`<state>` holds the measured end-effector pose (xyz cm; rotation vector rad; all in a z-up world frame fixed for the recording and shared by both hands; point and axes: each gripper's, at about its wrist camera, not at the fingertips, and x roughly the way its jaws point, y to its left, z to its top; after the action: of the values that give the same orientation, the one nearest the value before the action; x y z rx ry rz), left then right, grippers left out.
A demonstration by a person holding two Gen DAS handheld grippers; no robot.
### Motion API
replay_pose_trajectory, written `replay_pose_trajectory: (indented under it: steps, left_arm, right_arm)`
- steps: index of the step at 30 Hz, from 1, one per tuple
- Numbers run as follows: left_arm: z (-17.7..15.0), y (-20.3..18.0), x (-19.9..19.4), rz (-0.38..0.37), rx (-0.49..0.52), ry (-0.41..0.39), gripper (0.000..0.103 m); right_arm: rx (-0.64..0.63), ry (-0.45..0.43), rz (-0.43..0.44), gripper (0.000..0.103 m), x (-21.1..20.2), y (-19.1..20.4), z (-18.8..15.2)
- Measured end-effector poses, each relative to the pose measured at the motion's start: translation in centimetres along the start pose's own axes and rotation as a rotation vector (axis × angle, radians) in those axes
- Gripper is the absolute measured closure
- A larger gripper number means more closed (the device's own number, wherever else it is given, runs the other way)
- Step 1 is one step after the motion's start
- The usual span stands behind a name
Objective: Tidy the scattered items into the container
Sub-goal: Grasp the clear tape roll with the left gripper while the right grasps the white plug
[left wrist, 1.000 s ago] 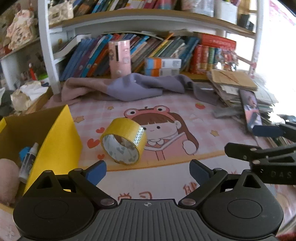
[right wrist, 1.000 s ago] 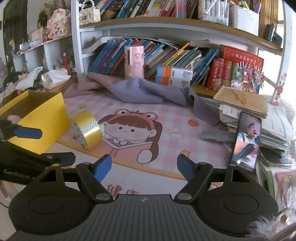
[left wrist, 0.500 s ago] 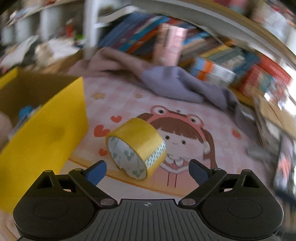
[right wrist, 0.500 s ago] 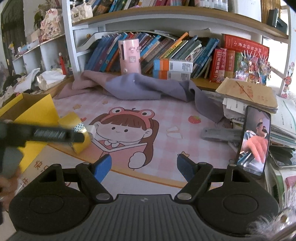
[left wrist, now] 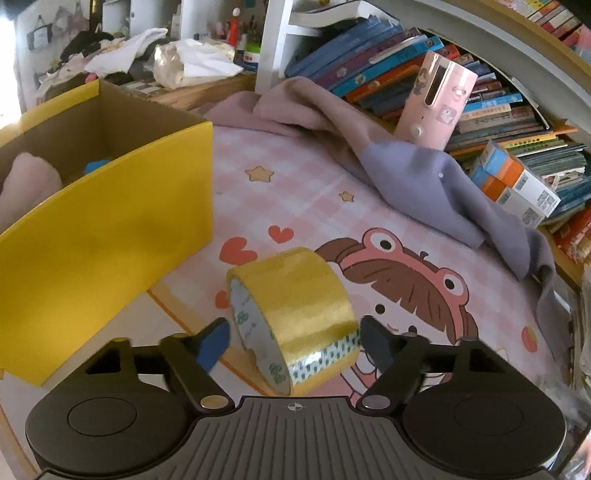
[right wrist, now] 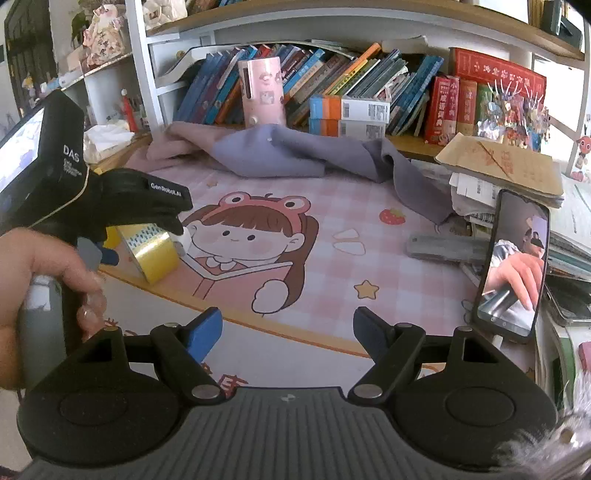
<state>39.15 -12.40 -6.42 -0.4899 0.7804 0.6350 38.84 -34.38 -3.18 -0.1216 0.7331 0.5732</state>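
Straddling the tape roll (left wrist: 291, 317), the left gripper (left wrist: 293, 341) has just been closing, pads not yet pressing; the roll's axis runs jaw to jaw, beside the yellow box (left wrist: 110, 229).

From the right wrist, the right gripper (right wrist: 288, 332) gapes empty, farther away.

light: we see bright daylight, blown out at the far right edge of the right wrist view | shadows: soft, under the tape roll (left wrist: 291, 321) | blur: left pad of the left gripper (left wrist: 293, 341) smeared, rest sharp | distortion: strong fisheye bending of the bookshelf (right wrist: 332, 22) toward the edges, dark corners
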Motion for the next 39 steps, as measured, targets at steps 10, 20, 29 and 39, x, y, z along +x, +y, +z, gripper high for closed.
replay_pose_trajectory:
  steps: [10,20,29,39]
  left_arm:
    - [0.3,2.6,-1.4,-0.110,0.126,-0.018,0.065]
    - [0.6,5.0,-2.9,-0.182,0.189,0.053,0.067]
    - [1.3,6.4,-6.1,-0.220,0.294,0.028,0.067]
    - [1.7,6.5,-7.4,-0.259,0.339,0.022,0.067]
  right_arm:
    - [-0.050,0.010,0.064,0.026,2.2,1.2,0.4]
    - [-0.197,-0.026,0.177,0.033,7.8,5.2,2.4]
    - [-0.258,-0.047,0.265,0.049,14.0,9.1,3.9]
    - [-0.259,-0.049,0.218,0.064,17.4,11.6,4.6]
